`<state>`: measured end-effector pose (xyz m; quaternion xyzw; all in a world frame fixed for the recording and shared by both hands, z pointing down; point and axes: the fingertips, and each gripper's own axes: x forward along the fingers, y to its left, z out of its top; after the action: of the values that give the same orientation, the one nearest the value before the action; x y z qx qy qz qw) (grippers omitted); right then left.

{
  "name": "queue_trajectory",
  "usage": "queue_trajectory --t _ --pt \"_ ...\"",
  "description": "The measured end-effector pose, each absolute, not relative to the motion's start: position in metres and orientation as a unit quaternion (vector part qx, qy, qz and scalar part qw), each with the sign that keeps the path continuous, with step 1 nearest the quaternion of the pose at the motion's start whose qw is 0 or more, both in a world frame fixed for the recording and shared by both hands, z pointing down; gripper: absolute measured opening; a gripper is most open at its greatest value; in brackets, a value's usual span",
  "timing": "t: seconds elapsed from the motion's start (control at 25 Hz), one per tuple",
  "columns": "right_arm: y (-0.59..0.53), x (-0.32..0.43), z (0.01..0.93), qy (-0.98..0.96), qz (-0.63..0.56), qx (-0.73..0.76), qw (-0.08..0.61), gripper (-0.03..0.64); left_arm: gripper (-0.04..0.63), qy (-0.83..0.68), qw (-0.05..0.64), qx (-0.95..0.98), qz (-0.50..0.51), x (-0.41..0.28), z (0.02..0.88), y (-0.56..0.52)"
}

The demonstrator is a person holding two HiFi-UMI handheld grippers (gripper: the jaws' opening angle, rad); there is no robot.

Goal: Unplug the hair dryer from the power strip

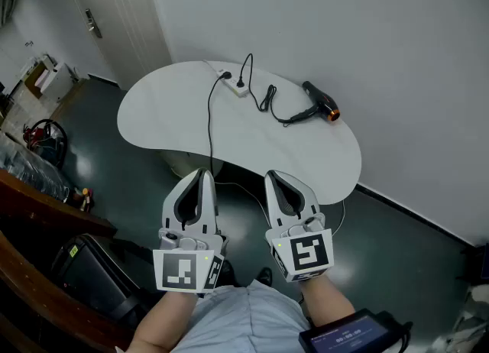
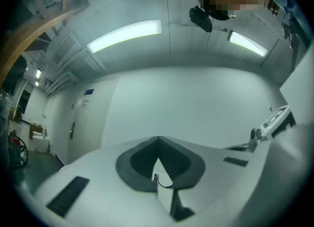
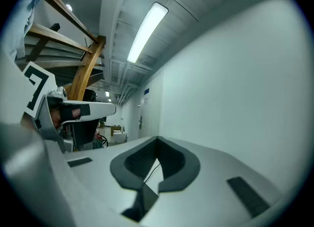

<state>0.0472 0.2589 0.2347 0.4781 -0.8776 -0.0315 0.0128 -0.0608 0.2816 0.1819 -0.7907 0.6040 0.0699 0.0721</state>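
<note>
A black hair dryer point(image 1: 319, 103) with an orange nozzle lies on the far right part of the white table point(image 1: 176, 114). Its black cord point(image 1: 267, 99) loops left to a plug point(image 1: 241, 82) seated in the white power strip point(image 1: 233, 84). My left gripper point(image 1: 202, 173) and right gripper point(image 1: 273, 176) hang side by side in front of the table's near edge, well short of the strip. Both are shut with nothing in them. In the left gripper view the left gripper point(image 2: 157, 140) shows its tips meeting; the right gripper point(image 3: 157, 140) looks the same in its own view.
A second black cable point(image 1: 210, 137) runs from the strip over the table's near edge to the floor. A white wall stands close behind the table, with a door point(image 1: 92, 19) at the back left. A black case point(image 1: 92, 267) and clutter point(image 1: 42, 141) sit on the left.
</note>
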Motion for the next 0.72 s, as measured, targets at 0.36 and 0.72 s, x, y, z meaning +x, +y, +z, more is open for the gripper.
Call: queue_trajectory --t 0.36,0.72 --pt "0.243 0.022 0.242 -0.883 0.002 0.470 -0.004 0.000 -0.002 0.611 0.071 -0.784 0.081 -0.092 0.183 0.271" --pt "0.215 -0.034 0.241 -0.879 -0.001 0.477 0.011 0.001 -0.002 0.612 0.067 -0.782 0.093 -0.153 0.184 0.257"
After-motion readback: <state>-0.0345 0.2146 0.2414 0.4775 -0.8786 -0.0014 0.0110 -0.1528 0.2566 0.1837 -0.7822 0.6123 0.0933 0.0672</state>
